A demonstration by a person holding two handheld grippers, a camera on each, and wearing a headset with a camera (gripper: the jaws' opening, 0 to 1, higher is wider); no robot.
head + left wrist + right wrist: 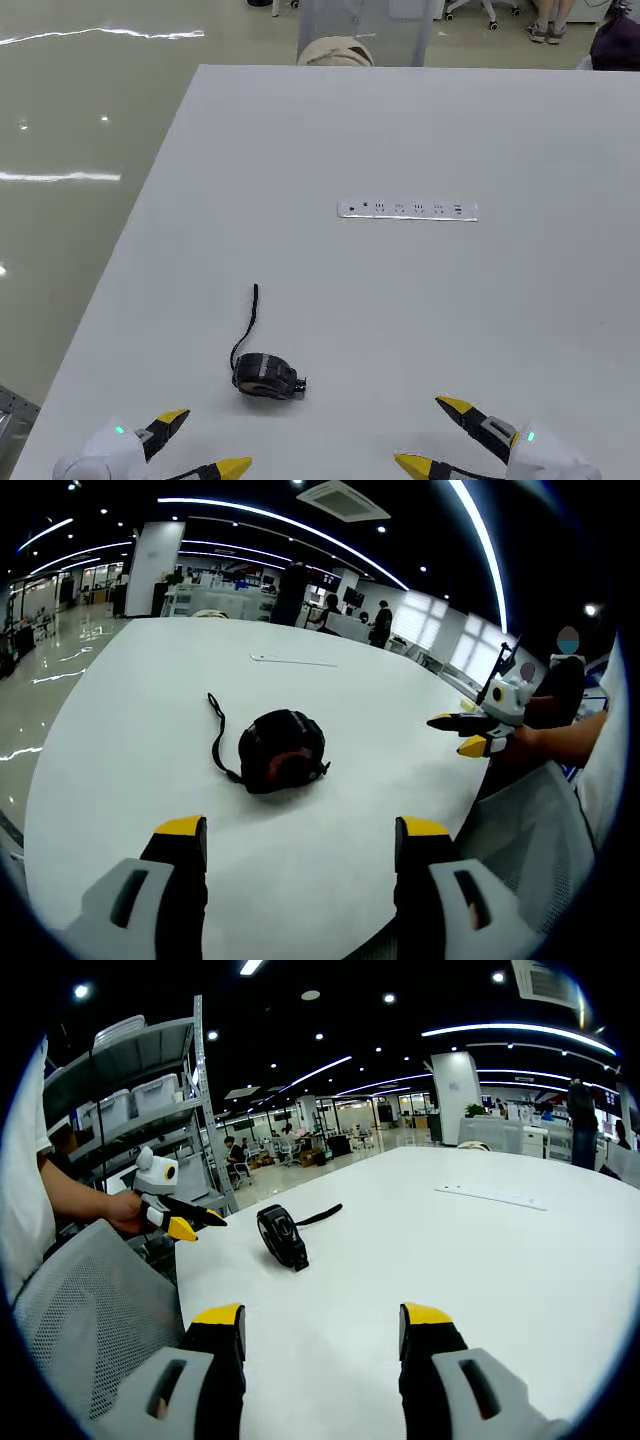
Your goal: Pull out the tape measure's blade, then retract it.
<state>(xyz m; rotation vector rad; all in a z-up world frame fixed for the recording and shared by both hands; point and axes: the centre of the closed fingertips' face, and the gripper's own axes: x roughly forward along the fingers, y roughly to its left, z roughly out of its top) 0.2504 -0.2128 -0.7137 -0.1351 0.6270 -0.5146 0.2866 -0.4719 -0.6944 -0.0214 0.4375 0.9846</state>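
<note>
Tape measure rests on the tabletop, left tongs near it, right tongs farther off, both wide open, empty.

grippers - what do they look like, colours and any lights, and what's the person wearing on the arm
The left gripper and the right gripper match: each has a rounded white body with a small green light, and slim black jaws with yellow tips. In the gripper views, the jaws have grey outer panels. The person wears a short white sleeve.
</note>
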